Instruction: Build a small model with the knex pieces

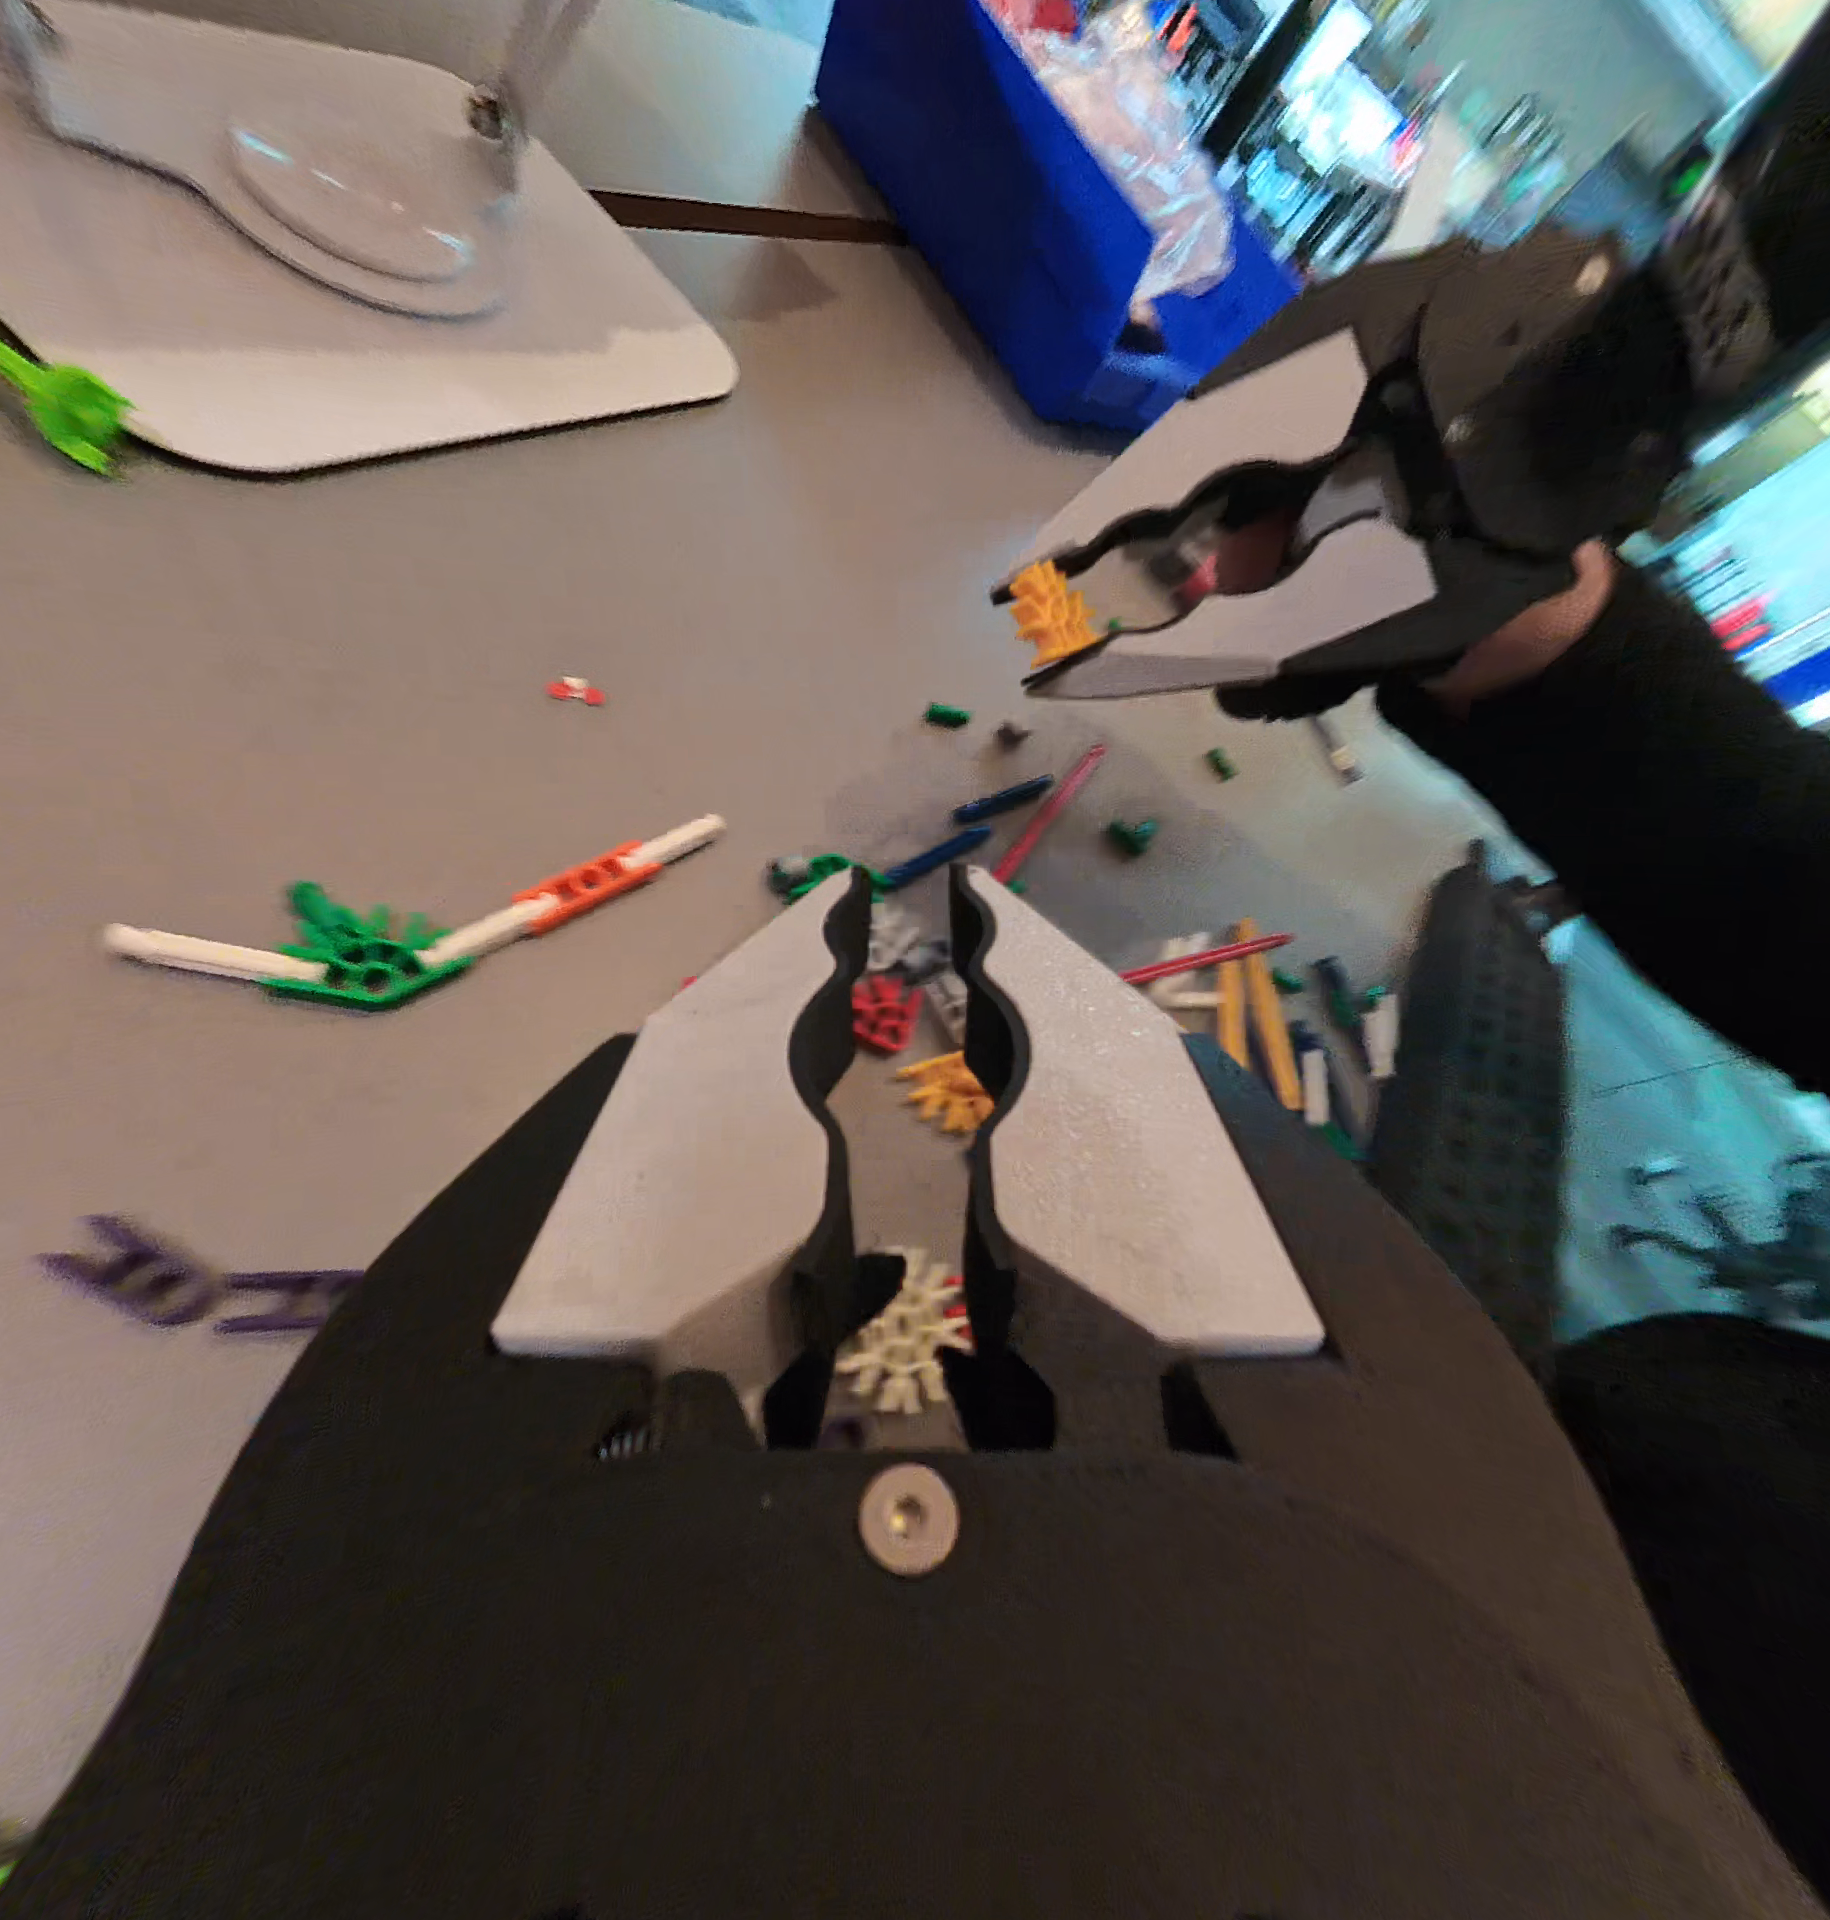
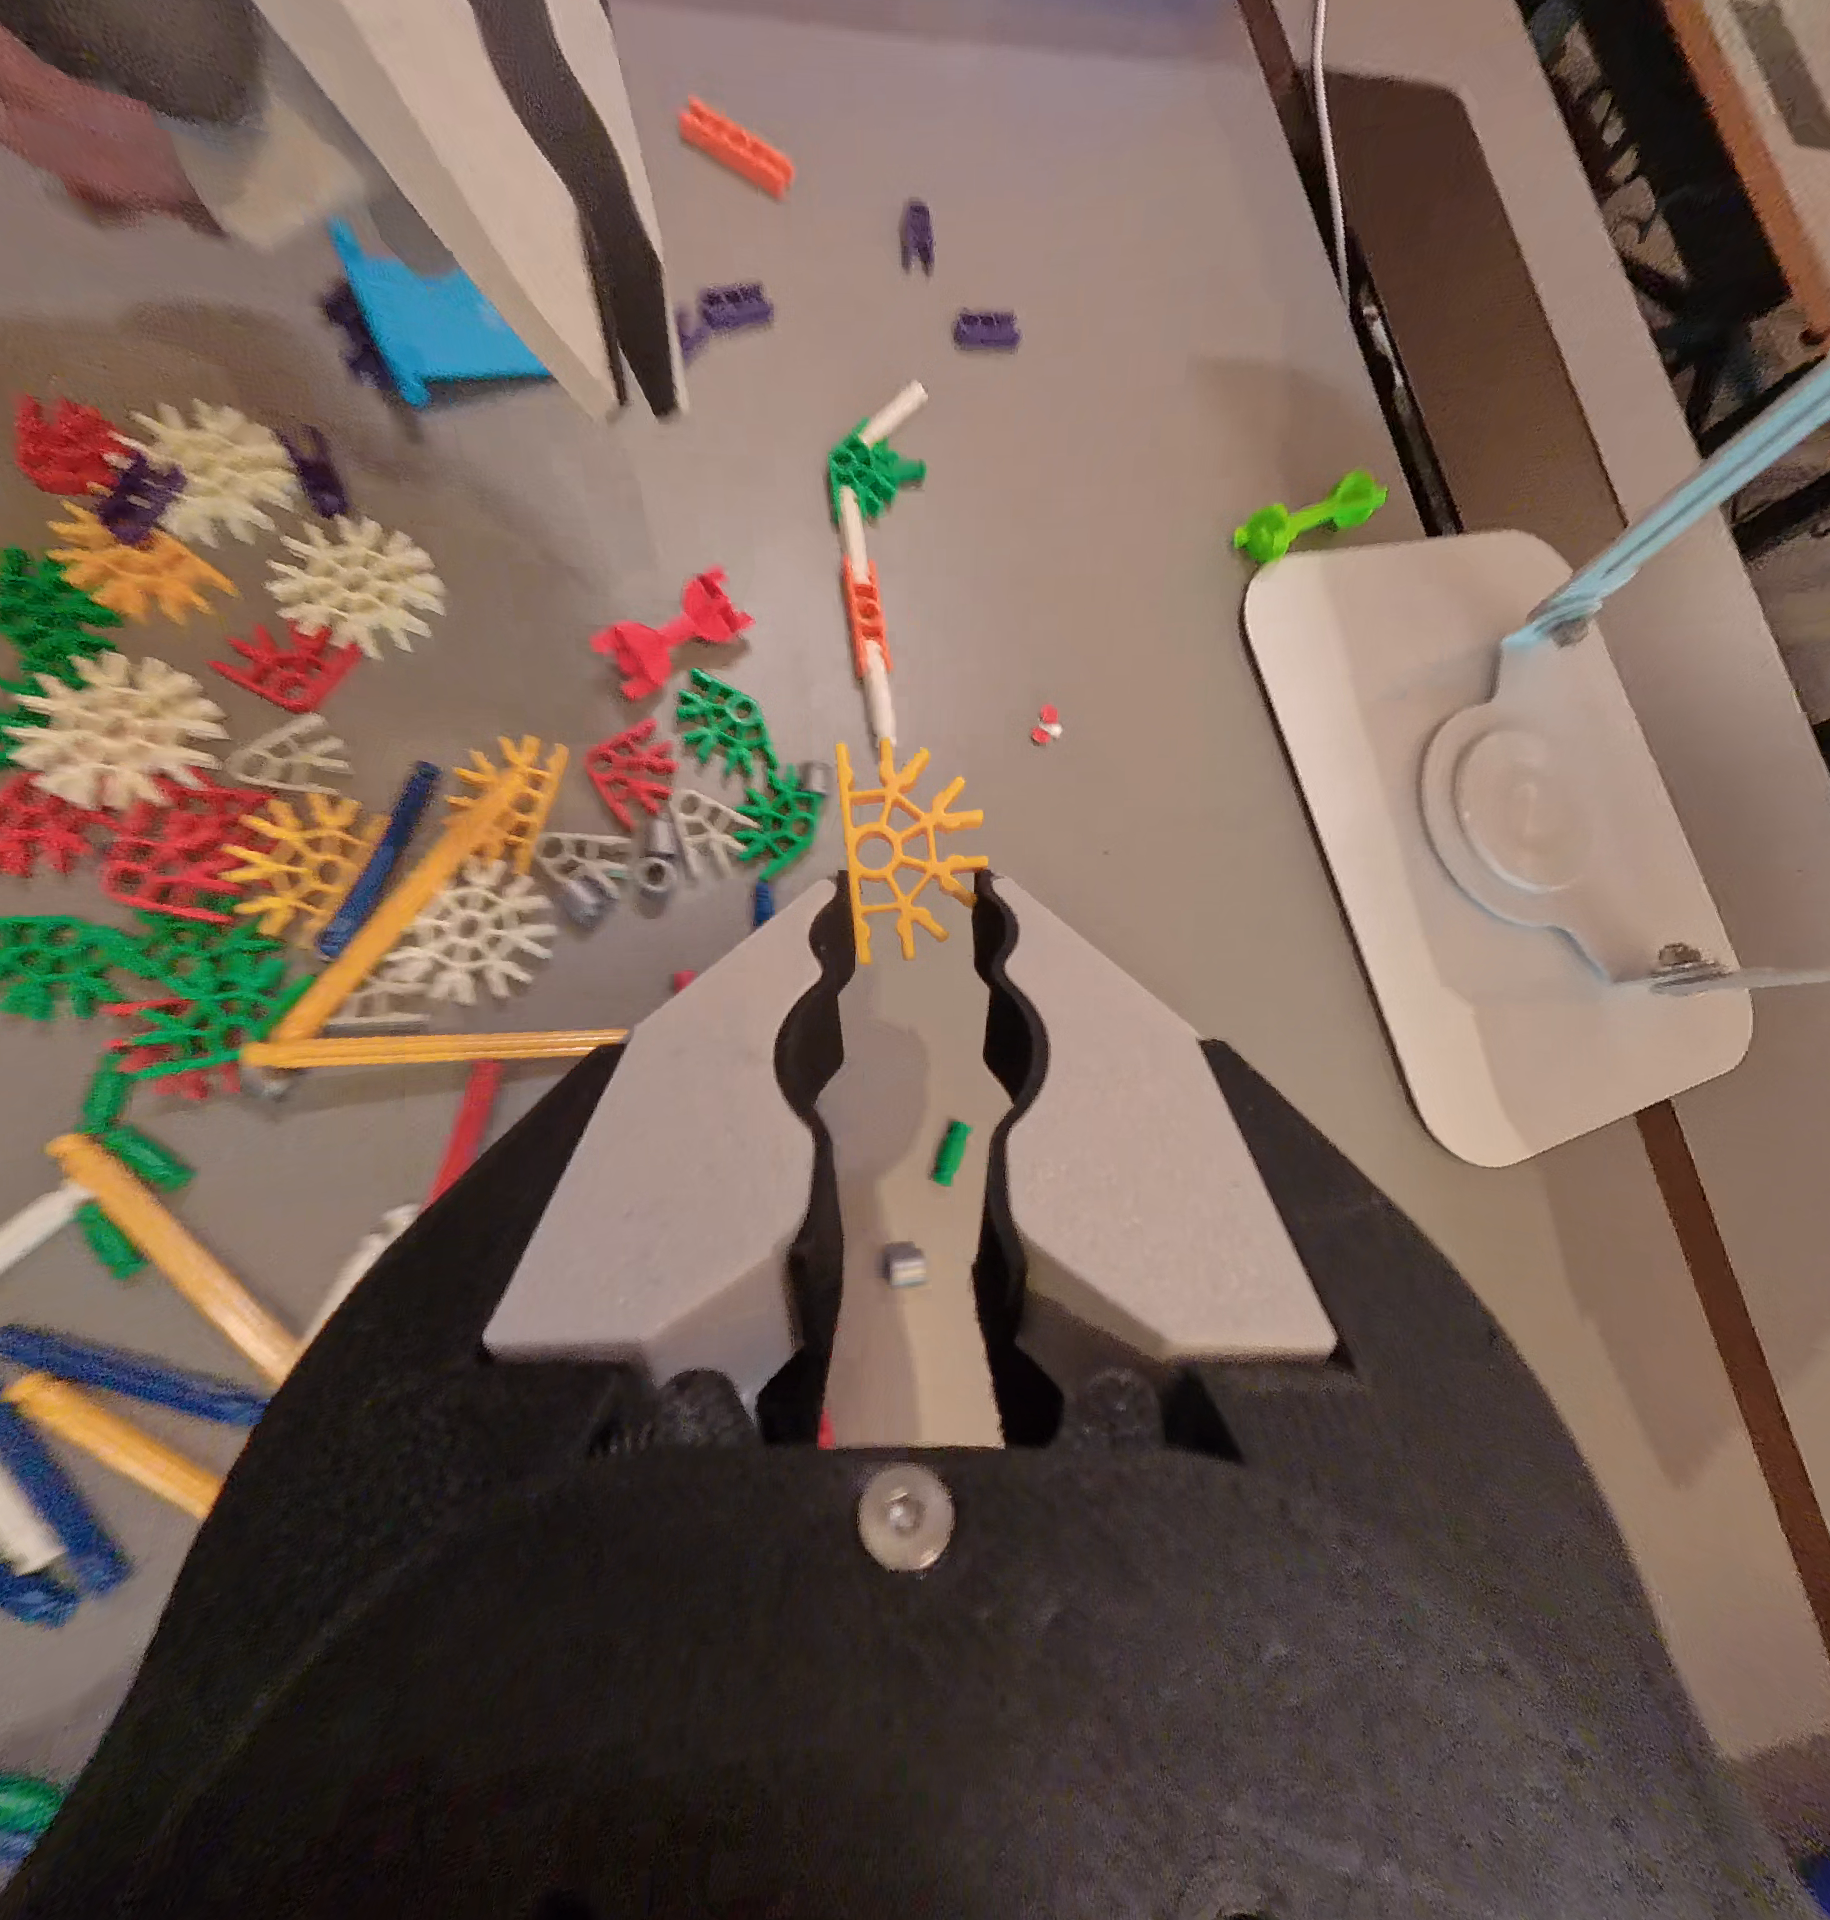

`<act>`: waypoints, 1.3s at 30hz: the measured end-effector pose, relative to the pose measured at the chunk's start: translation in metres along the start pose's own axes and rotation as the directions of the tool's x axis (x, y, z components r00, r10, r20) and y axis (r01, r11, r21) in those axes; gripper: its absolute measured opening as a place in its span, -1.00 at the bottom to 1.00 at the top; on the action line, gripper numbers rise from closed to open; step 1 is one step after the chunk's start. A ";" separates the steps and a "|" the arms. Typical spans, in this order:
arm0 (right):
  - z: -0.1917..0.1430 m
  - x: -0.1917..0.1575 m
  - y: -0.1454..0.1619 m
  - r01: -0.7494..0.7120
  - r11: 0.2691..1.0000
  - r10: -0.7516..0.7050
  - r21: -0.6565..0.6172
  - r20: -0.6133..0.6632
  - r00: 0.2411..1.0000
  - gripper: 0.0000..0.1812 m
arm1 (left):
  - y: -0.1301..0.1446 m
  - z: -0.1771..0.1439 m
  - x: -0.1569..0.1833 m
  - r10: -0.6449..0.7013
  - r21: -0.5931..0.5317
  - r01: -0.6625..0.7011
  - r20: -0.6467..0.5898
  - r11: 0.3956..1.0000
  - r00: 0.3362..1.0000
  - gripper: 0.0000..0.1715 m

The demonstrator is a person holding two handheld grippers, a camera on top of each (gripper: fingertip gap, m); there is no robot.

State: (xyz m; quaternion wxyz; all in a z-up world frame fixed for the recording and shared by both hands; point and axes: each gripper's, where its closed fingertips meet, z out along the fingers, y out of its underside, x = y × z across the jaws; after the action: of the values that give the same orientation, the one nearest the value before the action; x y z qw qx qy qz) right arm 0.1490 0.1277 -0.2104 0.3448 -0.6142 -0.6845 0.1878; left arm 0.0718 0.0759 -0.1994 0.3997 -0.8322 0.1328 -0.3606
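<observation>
My right claw (image 2: 909,902) pinches a yellow connector (image 2: 903,852) at its very tips — the piece fans out forward past the fingertips, raised above the grey table (image 2: 1129,436). My left claw (image 1: 909,883) hangs empty, its fingers slightly parted, over the loose pile of pieces (image 2: 225,790). Beyond the yellow piece lies a white-rod chain with a green connector and orange link (image 2: 867,582).

The right gripper (image 2: 909,883), with matt grey fingers of grainy texture and a rough black body, pinches a glossy yellow plastic connector (image 2: 895,852) above the smooth matt grey table (image 2: 1119,312), near a smooth white stand base (image 2: 1337,665) bearing clear plastic
</observation>
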 end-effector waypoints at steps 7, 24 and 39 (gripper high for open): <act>0.051 0.010 0.009 -0.014 0.999 0.021 -0.047 0.147 0.989 -0.78 | -0.007 0.025 -0.057 0.355 -0.183 -0.325 0.167 0.928 0.920 -0.91; 0.089 -0.001 0.023 0.004 0.973 0.070 -0.230 0.312 0.947 -0.78 | 0.025 0.062 -0.077 0.610 -0.408 -0.542 0.046 0.734 0.791 -1.00; 0.089 -0.002 0.025 0.085 0.856 0.083 -0.510 0.298 0.951 -0.78 | 0.024 0.064 -0.078 0.586 -0.382 -0.525 0.058 0.761 0.808 -1.00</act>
State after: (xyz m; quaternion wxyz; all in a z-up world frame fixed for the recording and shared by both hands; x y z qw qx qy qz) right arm 0.1040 0.1449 -0.2899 0.0561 -0.6466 -0.7553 0.0907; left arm 0.0635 0.1366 -0.2826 0.3451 -0.8401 0.4004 -0.1220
